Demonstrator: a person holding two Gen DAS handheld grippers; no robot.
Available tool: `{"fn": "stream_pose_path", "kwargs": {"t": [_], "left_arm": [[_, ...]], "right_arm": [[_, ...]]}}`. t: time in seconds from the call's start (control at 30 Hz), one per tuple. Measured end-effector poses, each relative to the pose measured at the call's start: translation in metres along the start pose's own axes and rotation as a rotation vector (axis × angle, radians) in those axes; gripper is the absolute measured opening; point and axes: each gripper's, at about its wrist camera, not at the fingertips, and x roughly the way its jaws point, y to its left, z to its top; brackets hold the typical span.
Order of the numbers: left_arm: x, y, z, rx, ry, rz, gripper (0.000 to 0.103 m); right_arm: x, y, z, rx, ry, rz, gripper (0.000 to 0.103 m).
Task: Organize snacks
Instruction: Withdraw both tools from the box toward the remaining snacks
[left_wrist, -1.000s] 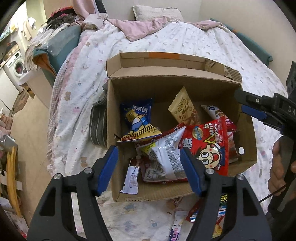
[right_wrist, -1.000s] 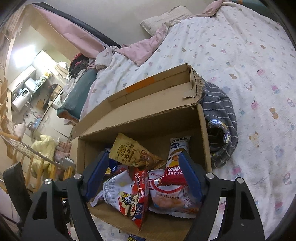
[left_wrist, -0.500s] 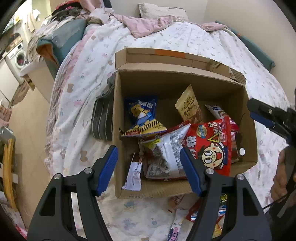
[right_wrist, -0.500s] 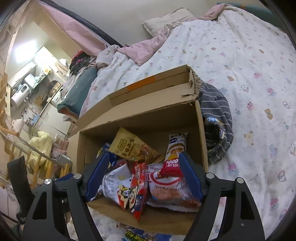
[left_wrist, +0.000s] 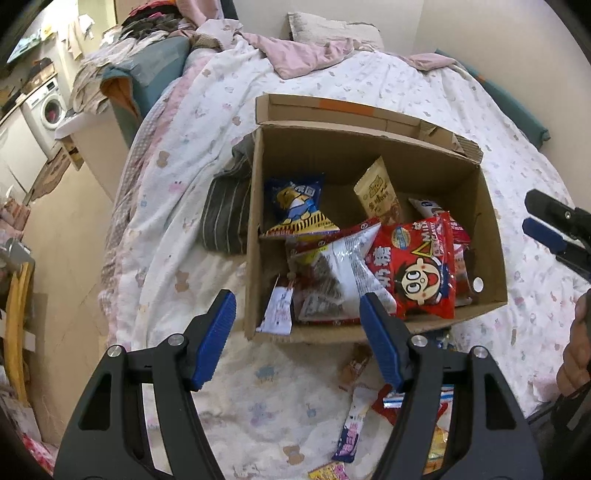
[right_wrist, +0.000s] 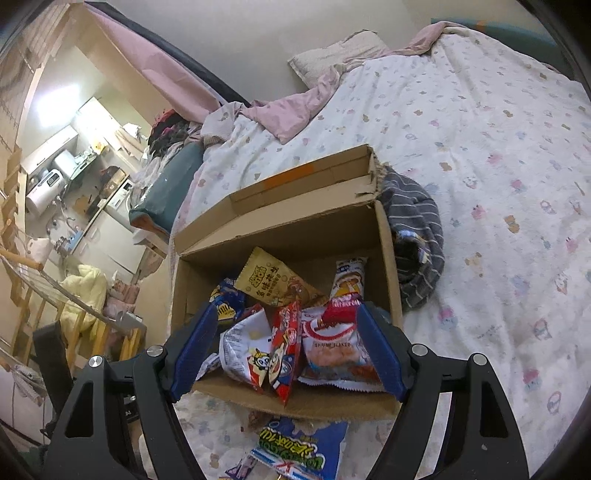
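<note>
An open cardboard box (left_wrist: 487, 206) (right_wrist: 388, 258) sits on the bed, holding several snack bags: a red cartoon-face bag (left_wrist: 417, 273), a silver bag (left_wrist: 332, 277), a blue bag (left_wrist: 295, 199) and a tan packet (left_wrist: 376, 192) (right_wrist: 273, 280). More packets lie loose on the blanket in front of the box, among them a blue and green one (right_wrist: 306, 450) and a purple stick (left_wrist: 349, 435). My left gripper (left_wrist: 297, 314) hovers open above the box's near left corner, nothing between its fingers. My right gripper (right_wrist: 282, 325) is open over the box's near edge; its tip (left_wrist: 546, 229) shows at the right in the left wrist view.
A grey striped cloth (left_wrist: 225, 214) (right_wrist: 417, 240) lies bunched against the box's side. The floral blanket (right_wrist: 480, 129) stretches away, with a pink sheet (left_wrist: 295, 55) and pillow (left_wrist: 332, 33) at the head. The bed's edge (left_wrist: 122, 221) drops to the floor beside the box.
Both grippers have drawn back from the box, so it looks smaller and more loose packets show in front. Neither gripper's opening has changed.
</note>
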Motion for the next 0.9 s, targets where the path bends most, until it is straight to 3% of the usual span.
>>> {"fn": "stream_pose_path", "kwargs": {"t": [0.13,0.27,0.9], "left_arm": [[-0.013,0.002,-0.007,-0.019,-0.03,-0.007,0.08],[-0.022,0.004,-0.018,-0.05,-0.043,-0.014,0.083],[-0.039,0.015,-0.068,-0.093,-0.001,0.019,0.083]], "right_arm": [[-0.009,0.0,-0.01,0.017,0.005,0.004,0.08],[-0.016,0.004,-0.02,0.012,0.011,0.007,0.08],[-0.033,0.007,-0.073,0.024,0.074,-0.029,0.08]]}}
